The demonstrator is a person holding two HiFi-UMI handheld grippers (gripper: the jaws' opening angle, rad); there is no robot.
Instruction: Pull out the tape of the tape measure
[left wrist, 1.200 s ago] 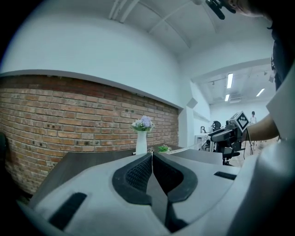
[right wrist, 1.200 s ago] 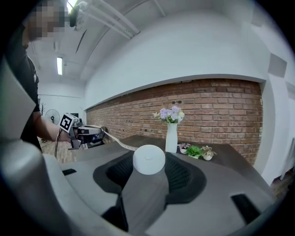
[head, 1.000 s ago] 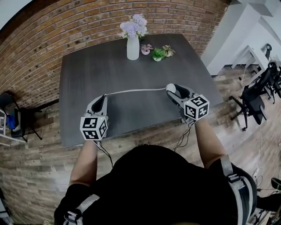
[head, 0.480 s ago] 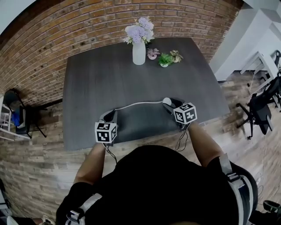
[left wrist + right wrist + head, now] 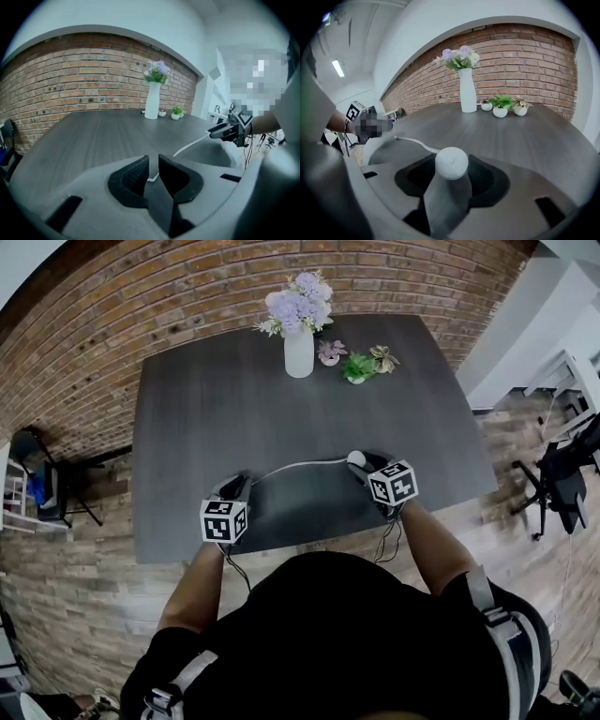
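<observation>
The left claw (image 5: 153, 162) pinches the limp-looking tape (image 5: 190, 146) by its end, while the right claw (image 5: 451, 176) clamps the smooth, probably light tape measure case (image 5: 451, 161) across its sides.

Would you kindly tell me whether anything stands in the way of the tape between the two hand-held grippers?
Nothing visible does. The tape runs over bare table from the tape measure in the right hand-held gripper to the left hand-held gripper; the vase and small plants stand at the far edge.
</observation>
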